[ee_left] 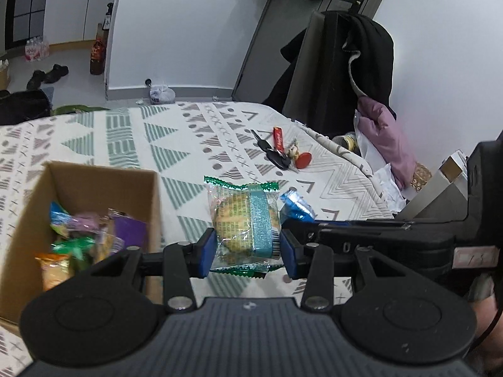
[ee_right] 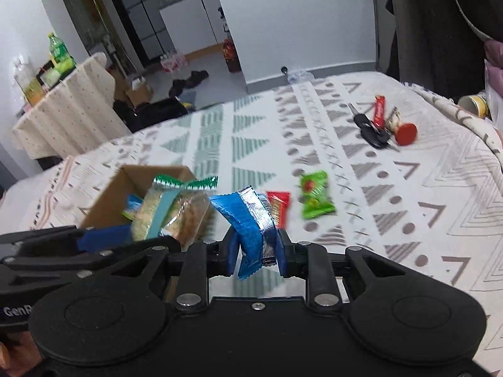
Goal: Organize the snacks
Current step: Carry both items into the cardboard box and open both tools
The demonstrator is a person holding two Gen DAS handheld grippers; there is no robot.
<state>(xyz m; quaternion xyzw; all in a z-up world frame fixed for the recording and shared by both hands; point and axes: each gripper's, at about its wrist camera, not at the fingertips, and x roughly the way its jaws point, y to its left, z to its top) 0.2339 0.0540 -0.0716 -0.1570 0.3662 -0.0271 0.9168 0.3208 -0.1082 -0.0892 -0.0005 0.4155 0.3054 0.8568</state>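
While several snacks already lie in the cardboard box [ee_left: 97, 182] at lower left, my left gripper [ee_left: 248, 248] clamps a biscuit packet [ee_left: 243, 223], my right gripper [ee_right: 256, 251] a blue packet [ee_right: 248, 229]; a green packet [ee_right: 316, 199] and a red packet [ee_right: 278, 207] wait mid-frame on the cloth

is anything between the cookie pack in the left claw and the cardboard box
Nothing visible blocks it. The cookie pack is clamped in the left claw, just right of the open-topped cardboard box. The right claw, holding a blue wrapper, sits on the far side from the box.
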